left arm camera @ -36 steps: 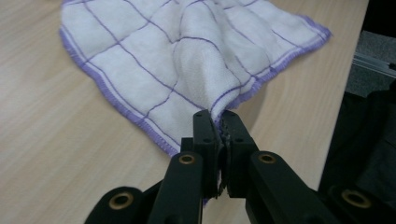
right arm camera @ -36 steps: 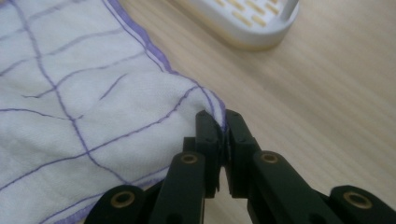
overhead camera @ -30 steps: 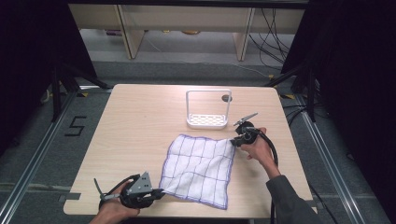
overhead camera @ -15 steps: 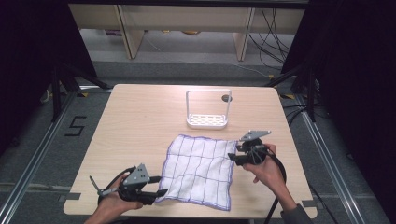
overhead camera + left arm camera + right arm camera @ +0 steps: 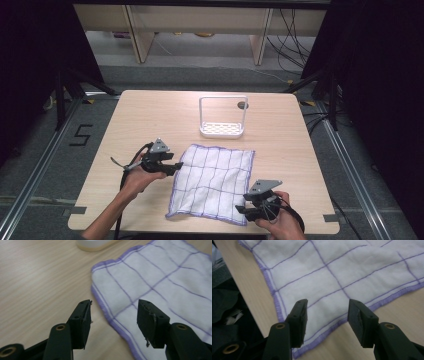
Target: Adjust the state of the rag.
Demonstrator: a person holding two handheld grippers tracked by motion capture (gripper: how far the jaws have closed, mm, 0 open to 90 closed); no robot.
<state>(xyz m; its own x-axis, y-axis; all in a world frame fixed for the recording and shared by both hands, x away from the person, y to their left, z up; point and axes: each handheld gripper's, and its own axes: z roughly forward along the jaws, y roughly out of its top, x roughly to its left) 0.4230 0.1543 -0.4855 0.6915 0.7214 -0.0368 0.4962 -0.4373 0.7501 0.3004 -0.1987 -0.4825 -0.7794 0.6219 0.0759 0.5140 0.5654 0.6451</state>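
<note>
Broadly, the wooden counter [image 5: 125, 120] carries a white cloth [image 5: 215, 177] with purple grid lines and a purple hem, lying flat and slightly rumpled near the middle of the front half, one corner reaching close to the front edge; behind it, a little apart, stands a white rack [image 5: 222, 117] with an upright frame and a perforated base; beside the rack's far right corner a small dark round hole [image 5: 243, 105] shows in the counter top; the left claw [image 5: 177, 167] sits at the cloth's left edge near its far left corner, its jaws having just been opening, now parted with the hem lying between and below them but not pinched, as the left gripper view shows [image 5: 113, 312]; the right claw [image 5: 241, 210] sits at the cloth's front right corner, jaws likewise parted after opening, the hem running under the gap without being gripped [image 5: 327, 312]; each claw holds nothing; the right gripper view shows the counter's front edge just past the cloth.
</note>
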